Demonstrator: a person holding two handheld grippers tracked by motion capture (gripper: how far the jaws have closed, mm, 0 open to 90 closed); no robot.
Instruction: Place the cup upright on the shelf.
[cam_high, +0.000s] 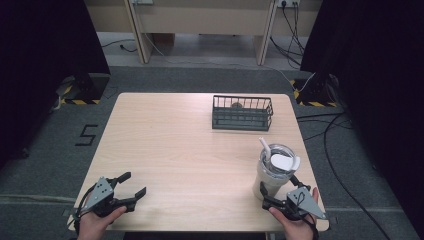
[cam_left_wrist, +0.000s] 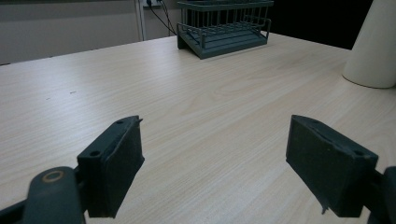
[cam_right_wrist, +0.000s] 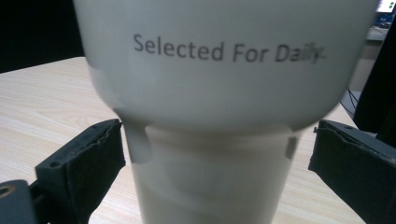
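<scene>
Tumbler (cam_high: 272, 175): white, upright near table's (cam_high: 190, 150) right front edge; clear lid on top, white straw (cam_high: 264, 147) leaning out of it; contents not visible. Wall reads "Selected For Daily". Your right gripper (cam_right_wrist: 217, 168): jaws spread, one each side of tumbler's narrow base, gaps visible, not clamped. Your left gripper (cam_high: 131, 185): released, jaws wide over bare wood at left front corner. Wire basket (cam_high: 242, 112): dark green, far side, small brownish object inside, too small to identify.

grey carpet floor (cam_high: 165, 80), black curtains (cam_high: 45, 45), wooden desk legs (cam_high: 137, 30).
</scene>
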